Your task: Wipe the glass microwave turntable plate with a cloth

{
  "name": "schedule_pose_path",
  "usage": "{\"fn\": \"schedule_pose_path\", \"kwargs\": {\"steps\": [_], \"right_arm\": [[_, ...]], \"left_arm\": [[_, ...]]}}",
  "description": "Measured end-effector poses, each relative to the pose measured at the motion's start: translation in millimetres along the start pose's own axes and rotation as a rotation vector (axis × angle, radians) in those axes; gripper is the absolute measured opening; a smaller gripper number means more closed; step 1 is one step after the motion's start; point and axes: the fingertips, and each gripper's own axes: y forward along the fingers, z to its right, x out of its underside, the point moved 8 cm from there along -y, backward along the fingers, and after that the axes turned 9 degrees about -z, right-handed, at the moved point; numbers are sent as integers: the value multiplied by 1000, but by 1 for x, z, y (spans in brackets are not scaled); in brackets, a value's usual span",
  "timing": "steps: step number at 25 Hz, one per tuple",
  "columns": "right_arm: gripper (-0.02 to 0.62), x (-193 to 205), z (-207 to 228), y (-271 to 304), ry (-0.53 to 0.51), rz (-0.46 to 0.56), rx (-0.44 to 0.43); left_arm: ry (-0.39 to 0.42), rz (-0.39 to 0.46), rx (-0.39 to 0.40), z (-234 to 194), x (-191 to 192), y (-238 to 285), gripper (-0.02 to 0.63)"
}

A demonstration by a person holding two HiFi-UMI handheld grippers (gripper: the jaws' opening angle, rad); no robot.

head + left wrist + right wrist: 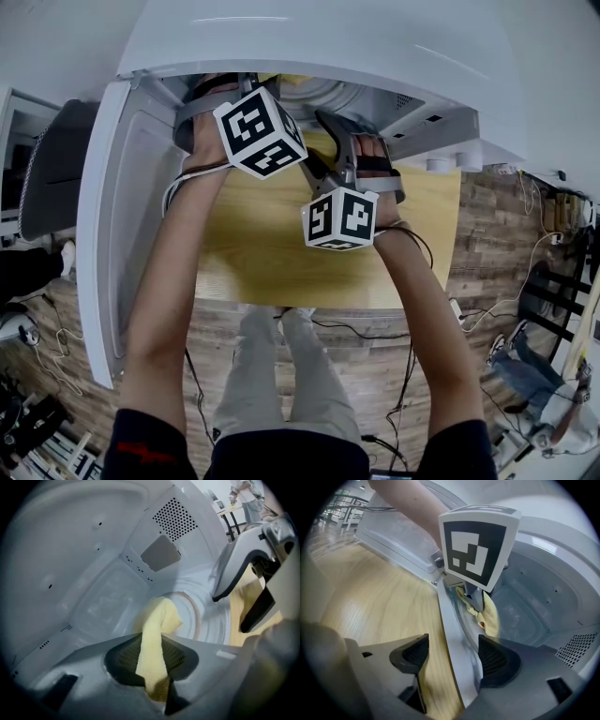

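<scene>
The yellow cloth (pixel 157 634) is pinched in my left gripper (pixel 157 686), which is shut on it inside the white microwave (pixel 319 47). Its free end lies on the round glass turntable plate (pixel 206 616) on the oven floor. In the right gripper view the cloth (pixel 490 616) hangs from the left gripper (pixel 476 603) over the plate (pixel 461 620). My right gripper (pixel 452 663) is open at the oven's mouth, its jaws either side of the grey front edge (pixel 454 634). In the head view both marker cubes sit at the opening, and the left gripper's tips are hidden inside.
The microwave door (pixel 112 234) stands swung open at the left. The oven sits on a pale wooden table (pixel 281 253). Perforated vents (pixel 178 515) and a cover panel (pixel 161 552) line the inner wall. Cables trail over the plank floor (pixel 487 244) at the right.
</scene>
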Motion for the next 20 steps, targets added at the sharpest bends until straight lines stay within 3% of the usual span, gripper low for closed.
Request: {"fn": "schedule_pose_path", "kwargs": {"steps": [12, 20], "right_arm": [[290, 0, -1, 0, 8, 1, 11], [290, 0, -1, 0, 1, -3, 5]], "left_arm": [[41, 8, -22, 4, -2, -1, 67], [197, 5, -53, 12, -13, 1, 66]]}}
